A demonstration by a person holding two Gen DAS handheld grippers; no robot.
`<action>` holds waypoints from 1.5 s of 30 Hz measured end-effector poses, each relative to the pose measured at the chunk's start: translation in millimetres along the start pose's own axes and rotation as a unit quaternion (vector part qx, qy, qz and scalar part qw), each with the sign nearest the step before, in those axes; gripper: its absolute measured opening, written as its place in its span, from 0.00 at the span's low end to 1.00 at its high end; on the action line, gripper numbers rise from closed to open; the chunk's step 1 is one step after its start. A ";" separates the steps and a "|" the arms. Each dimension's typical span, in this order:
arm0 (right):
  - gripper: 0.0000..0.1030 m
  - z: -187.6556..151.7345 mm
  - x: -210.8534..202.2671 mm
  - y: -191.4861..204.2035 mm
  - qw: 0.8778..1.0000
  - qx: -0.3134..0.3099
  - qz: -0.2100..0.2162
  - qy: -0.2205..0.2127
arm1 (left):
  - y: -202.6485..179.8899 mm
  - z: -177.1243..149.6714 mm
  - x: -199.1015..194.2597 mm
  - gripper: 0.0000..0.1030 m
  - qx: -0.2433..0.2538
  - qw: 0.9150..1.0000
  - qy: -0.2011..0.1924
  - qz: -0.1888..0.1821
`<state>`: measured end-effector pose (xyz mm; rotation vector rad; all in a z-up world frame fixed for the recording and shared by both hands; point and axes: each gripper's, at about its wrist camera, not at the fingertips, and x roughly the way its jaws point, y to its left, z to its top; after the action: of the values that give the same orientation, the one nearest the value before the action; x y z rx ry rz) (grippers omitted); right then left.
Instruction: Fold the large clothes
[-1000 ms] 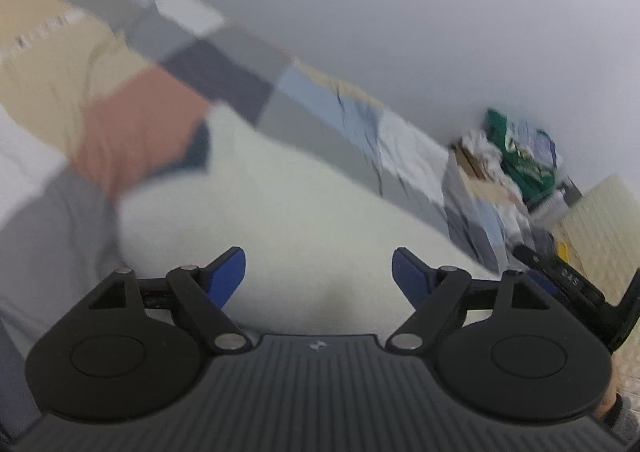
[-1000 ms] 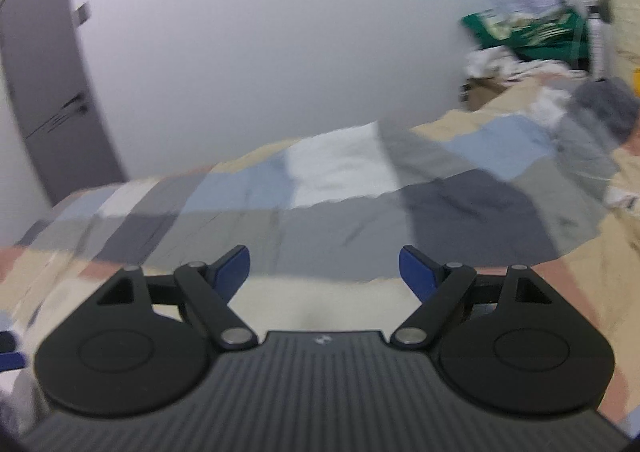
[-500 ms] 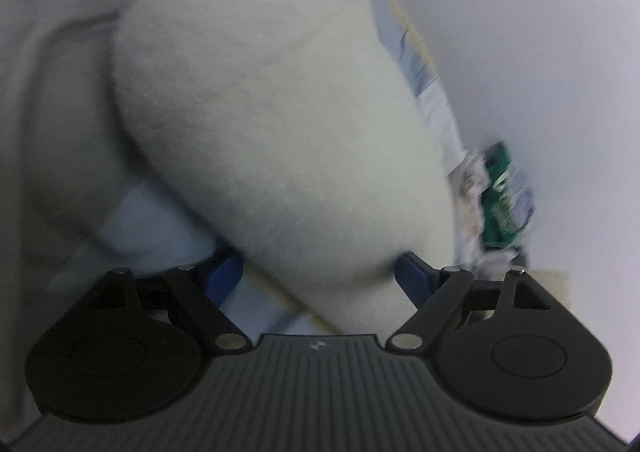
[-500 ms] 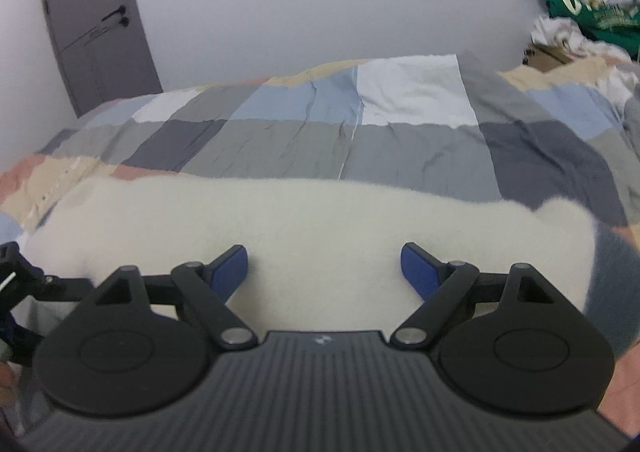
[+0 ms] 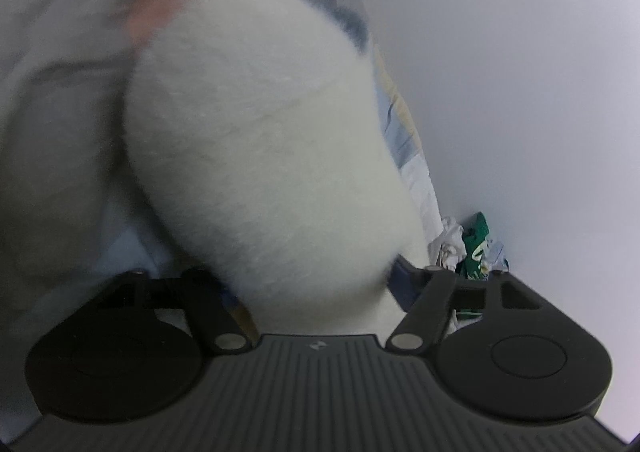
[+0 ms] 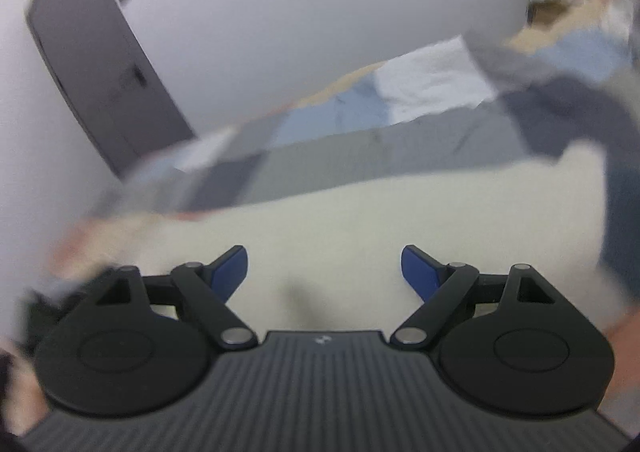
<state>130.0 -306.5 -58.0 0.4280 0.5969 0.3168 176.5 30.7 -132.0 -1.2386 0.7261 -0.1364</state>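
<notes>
A large fluffy white garment (image 5: pixel 260 139) with a dark blue-grey part lies on a patchwork bed cover (image 5: pixel 48 99). In the left wrist view it fills the middle and bulges between the wide-open fingers of my left gripper (image 5: pixel 316 288), hiding the left pad. In the right wrist view the same white garment (image 6: pixel 360 211) spreads in front of my right gripper (image 6: pixel 324 268), which is open and empty just above it. Its dark part (image 6: pixel 624 191) shows at the right edge. Both views are blurred.
The bed cover (image 6: pixel 400 147) has grey, blue, white, beige and pink squares. A grey door (image 6: pixel 96 63) stands at the left of the white wall. A pile of clothes with a green item (image 5: pixel 476 240) lies at the bed's far end.
The left camera stays tilted over the white garment, which now sits lower between the fingers. The right gripper has swung and tilted; its view is now blurred. Both stay open.
</notes>
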 end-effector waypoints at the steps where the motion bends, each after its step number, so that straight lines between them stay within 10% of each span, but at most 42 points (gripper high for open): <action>1: 0.83 -5.1 -4.2 0.1 0.999 0.028 0.024 0.007 | -1.0 -0.3 -0.4 0.63 0.001 1.000 -0.001 -0.001; 7: 1.00 -39.9 6.9 -1.4 0.977 0.163 0.098 0.091 | -0.6 0.0 -6.4 0.56 0.012 1.000 -0.002 -0.003; 14: 1.00 -55.0 46.5 -28.0 0.948 0.279 0.069 0.137 | 11.7 12.1 -14.3 0.55 0.007 1.000 0.001 -0.011; 23: 0.99 -47.7 27.6 -93.0 0.901 0.433 -0.025 0.016 | 25.0 21.6 -20.9 0.55 -0.015 1.000 0.013 -0.022; 28: 1.00 -45.6 16.8 -118.1 0.868 0.494 -0.044 -0.020 | 32.1 24.9 -28.2 0.81 -0.042 0.998 0.017 -0.034; 38: 1.00 -36.6 43.1 -96.4 0.910 0.413 -0.039 0.020 | 49.0 42.6 -19.1 0.81 -0.069 0.997 0.003 -0.025; 45: 0.53 -29.7 23.4 -77.9 0.937 0.348 -0.031 -0.005 | 37.6 35.9 -33.7 0.53 -0.004 1.000 -0.017 -0.017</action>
<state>143.2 -355.7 -128.0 1.0903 0.7050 0.0288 160.3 88.9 -146.2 -1.2594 0.6769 -0.1409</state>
